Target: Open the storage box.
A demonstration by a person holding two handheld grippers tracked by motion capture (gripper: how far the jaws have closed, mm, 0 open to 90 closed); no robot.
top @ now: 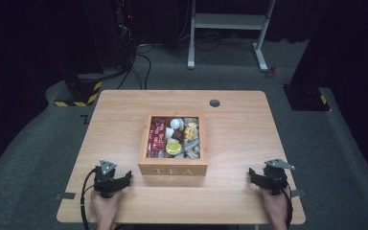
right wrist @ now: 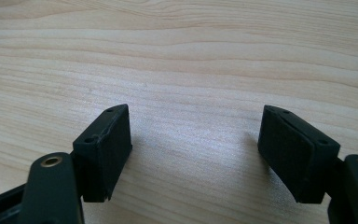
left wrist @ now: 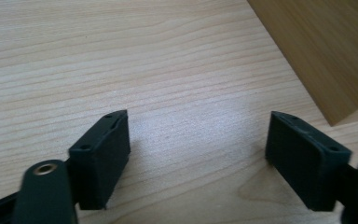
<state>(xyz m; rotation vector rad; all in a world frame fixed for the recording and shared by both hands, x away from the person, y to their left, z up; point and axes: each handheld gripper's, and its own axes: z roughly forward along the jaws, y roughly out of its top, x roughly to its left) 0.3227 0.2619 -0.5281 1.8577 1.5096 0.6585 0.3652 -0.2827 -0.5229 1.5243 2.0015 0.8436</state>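
Note:
A wooden box marked TEA stands open in the middle of the table, packed with red packets, yellow items and clear wrapped pieces. My left gripper rests on the table near the front edge, left of the box, its jaws wide apart with nothing between them. In the left gripper view the left gripper faces bare wood, and a corner of the box rises at the upper right. My right gripper lies right of the box; in its own view the right gripper stands open over bare wood.
A round cable hole sits near the table's far edge. Beyond the table are a white frame's legs, cables on the floor and a black-and-yellow striped base. Bare wood surrounds the box on all sides.

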